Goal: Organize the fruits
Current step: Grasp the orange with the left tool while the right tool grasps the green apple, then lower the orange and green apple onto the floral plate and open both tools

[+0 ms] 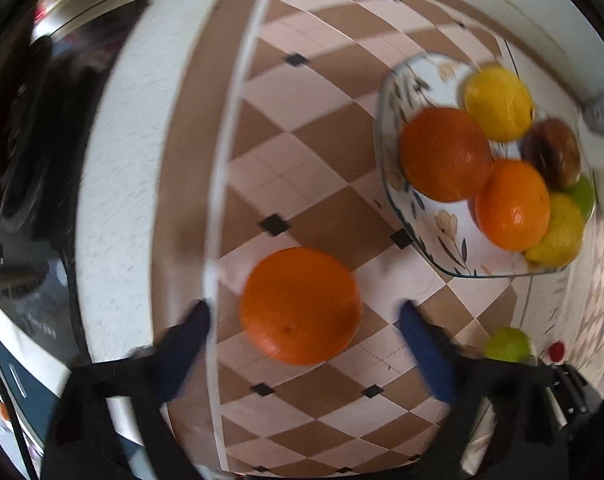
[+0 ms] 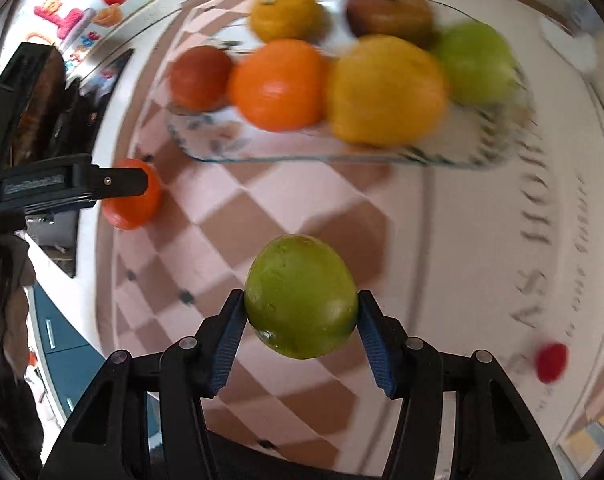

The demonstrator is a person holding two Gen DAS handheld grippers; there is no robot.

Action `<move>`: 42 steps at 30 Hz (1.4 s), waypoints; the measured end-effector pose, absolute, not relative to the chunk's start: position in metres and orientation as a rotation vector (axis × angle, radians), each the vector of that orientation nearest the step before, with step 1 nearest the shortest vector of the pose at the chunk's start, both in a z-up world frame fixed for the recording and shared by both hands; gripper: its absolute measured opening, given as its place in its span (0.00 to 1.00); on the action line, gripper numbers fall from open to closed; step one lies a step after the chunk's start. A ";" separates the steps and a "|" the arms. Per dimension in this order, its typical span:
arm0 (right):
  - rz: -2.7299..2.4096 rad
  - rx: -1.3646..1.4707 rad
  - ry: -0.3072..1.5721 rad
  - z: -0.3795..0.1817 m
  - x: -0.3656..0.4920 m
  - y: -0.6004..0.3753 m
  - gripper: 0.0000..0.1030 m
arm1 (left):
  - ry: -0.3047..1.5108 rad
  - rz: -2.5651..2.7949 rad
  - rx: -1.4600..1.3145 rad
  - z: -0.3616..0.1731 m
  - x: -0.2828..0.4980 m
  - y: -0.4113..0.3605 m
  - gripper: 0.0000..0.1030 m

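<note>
Right gripper (image 2: 301,312): fingers (image 2: 227,344) pressed on both sides of a green fruit (image 2: 301,300), held above the checked bench (image 2: 261,216). Left gripper (image 1: 304,320): fingers (image 1: 185,344) part-open, straddling an orange (image 1: 299,305) lying on the bench, gaps visible either side. Beyond, glass dish (image 1: 450,248) holding oranges, lemons and other fruit.

A: The cloth (image 1: 302,128)? Brown and pale pink diamonds, small black squares at the corners.
B: And the dish (image 1: 446,236)?
A: White, with a flower-and-leaf print.
B: The fruit?
A: One orange (image 1: 299,306) on the cloth, a green lime (image 2: 302,296) between blue pads (image 2: 227,344). A lemon (image 1: 498,98) is yellow.
</note>
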State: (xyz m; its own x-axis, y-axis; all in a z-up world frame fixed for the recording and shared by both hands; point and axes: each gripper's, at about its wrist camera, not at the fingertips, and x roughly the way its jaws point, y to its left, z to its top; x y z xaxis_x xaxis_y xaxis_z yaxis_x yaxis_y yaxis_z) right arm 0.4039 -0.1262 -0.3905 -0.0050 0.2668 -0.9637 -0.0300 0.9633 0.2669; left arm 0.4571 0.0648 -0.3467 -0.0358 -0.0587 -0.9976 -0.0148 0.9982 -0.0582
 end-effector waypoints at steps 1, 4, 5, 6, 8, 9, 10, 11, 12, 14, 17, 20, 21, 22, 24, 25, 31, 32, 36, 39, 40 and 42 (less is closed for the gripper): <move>0.219 0.206 1.566 -0.394 0.402 -0.133 0.57 | 1.606 -0.017 -0.013 -0.349 0.457 0.060 0.60; 0.196 0.243 1.575 -0.398 0.397 -0.148 0.57 | 1.574 -0.023 0.000 -0.348 0.451 0.051 0.60; 0.198 0.260 1.572 -0.398 0.396 -0.152 0.57 | 1.579 -0.030 -0.011 -0.348 0.448 0.049 0.59; 0.198 0.267 1.573 -0.399 0.395 -0.154 0.57 | 1.579 -0.035 -0.018 -0.348 0.443 0.046 0.59; 0.200 0.274 1.570 -0.399 0.394 -0.157 0.57 | 1.585 -0.056 -0.027 -0.347 0.430 0.038 0.59; 0.203 0.274 1.571 -0.399 0.393 -0.159 0.57 | 1.593 -0.067 -0.039 -0.347 0.422 0.033 0.59; 0.204 0.279 1.571 -0.399 0.393 -0.160 0.57 | 1.598 -0.078 -0.046 -0.348 0.416 0.029 0.59; 0.206 0.285 1.573 -0.399 0.395 -0.161 0.57 | 1.595 -0.086 -0.038 -0.347 0.409 0.023 0.59; 0.209 0.283 1.571 -0.399 0.396 -0.162 0.57 | 1.588 -0.087 -0.021 -0.347 0.403 0.017 0.59; 0.216 0.277 1.568 -0.399 0.396 -0.163 0.57 | 1.579 -0.094 0.000 -0.346 0.395 0.009 0.59; 0.224 0.261 1.567 -0.398 0.396 -0.162 0.57 | 1.583 -0.092 -0.032 -0.345 0.392 0.009 0.59; 0.229 0.276 1.558 -0.394 0.396 -0.161 0.57 | 1.571 -0.085 -0.073 -0.341 0.393 0.027 0.59; 0.230 0.284 1.554 -0.392 0.394 -0.160 0.57 | 1.563 -0.085 -0.086 -0.337 0.394 0.029 0.59; 0.232 0.306 1.546 -0.388 0.395 -0.163 0.57 | 1.555 -0.088 -0.099 -0.331 0.396 0.031 0.59; 0.231 0.347 1.525 -0.380 0.396 -0.171 0.57 | 1.534 -0.095 -0.124 -0.318 0.398 0.040 0.59; 0.232 0.365 1.514 -0.375 0.398 -0.174 0.57 | 1.520 -0.104 -0.141 -0.309 0.399 0.049 0.59; 0.207 0.468 1.402 -0.333 0.422 -0.212 0.57 | 1.434 -0.174 -0.183 -0.253 0.437 0.050 0.59; 0.197 0.484 1.391 -0.330 0.428 -0.218 0.57 | 1.425 -0.179 -0.183 -0.248 0.448 0.048 0.59; 0.142 0.525 1.348 -0.322 0.462 -0.251 0.57 | 1.397 -0.186 -0.128 -0.240 0.486 0.043 0.59; 0.110 0.546 1.333 -0.321 0.492 -0.271 0.57 | 1.425 -0.185 -0.089 -0.250 0.519 0.028 0.59; 0.100 0.543 1.334 -0.322 0.507 -0.276 0.57 | 1.451 -0.190 -0.077 -0.256 0.531 0.025 0.59; 0.091 0.525 1.335 -0.323 0.528 -0.280 0.57 | 1.491 -0.183 -0.072 -0.272 0.549 0.022 0.59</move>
State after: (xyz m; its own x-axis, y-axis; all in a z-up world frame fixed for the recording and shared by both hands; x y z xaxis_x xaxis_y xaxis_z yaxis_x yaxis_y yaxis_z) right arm 0.5282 -0.2796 -0.3234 0.2485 0.3570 -0.9005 0.2316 0.8808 0.4131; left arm 0.5492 0.0221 -0.2715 0.0688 -0.1659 -0.9837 0.0773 0.9840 -0.1606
